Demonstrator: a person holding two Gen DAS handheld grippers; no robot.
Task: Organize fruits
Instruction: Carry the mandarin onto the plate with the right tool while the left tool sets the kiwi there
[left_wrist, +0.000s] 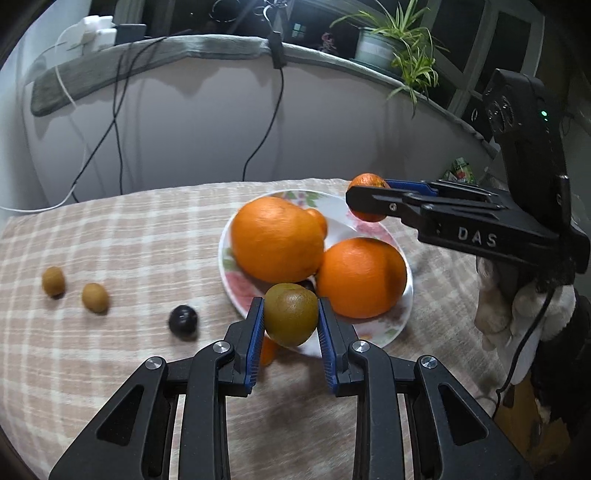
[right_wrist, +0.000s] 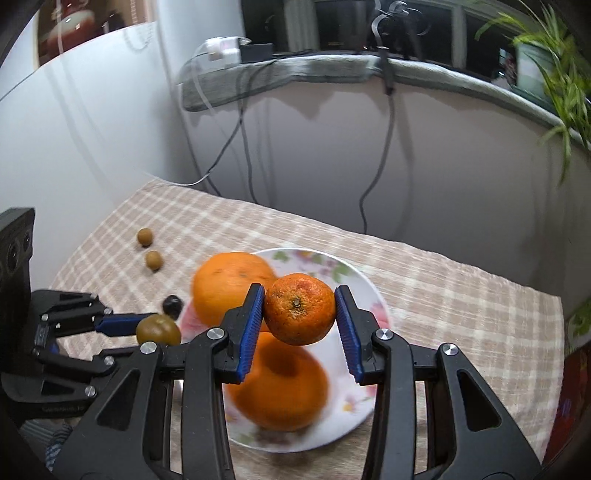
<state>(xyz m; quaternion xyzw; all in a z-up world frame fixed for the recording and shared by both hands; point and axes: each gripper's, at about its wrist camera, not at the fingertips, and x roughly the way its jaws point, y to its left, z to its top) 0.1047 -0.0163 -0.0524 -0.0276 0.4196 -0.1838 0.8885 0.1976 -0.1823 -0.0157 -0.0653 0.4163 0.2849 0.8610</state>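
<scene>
My left gripper (left_wrist: 291, 318) is shut on a brown-green kiwi (left_wrist: 291, 314) and holds it over the near rim of the flowered plate (left_wrist: 373, 227). The kiwi also shows in the right wrist view (right_wrist: 159, 329). My right gripper (right_wrist: 300, 309) is shut on a small mandarin (right_wrist: 300, 308) and holds it above the plate (right_wrist: 354, 284). The mandarin also shows in the left wrist view (left_wrist: 366, 182), over the plate's far right rim. Two big oranges lie on the plate: one at the back left (left_wrist: 275, 239), one at the right (left_wrist: 360, 277).
Two small kiwis (left_wrist: 53, 281) (left_wrist: 95, 297) and a dark plum (left_wrist: 183, 320) lie on the checked cloth (left_wrist: 129, 236) left of the plate. A small orange piece (left_wrist: 269, 350) lies under my left fingers. Cables hang down the wall behind. A potted plant (left_wrist: 399, 40) stands on the ledge.
</scene>
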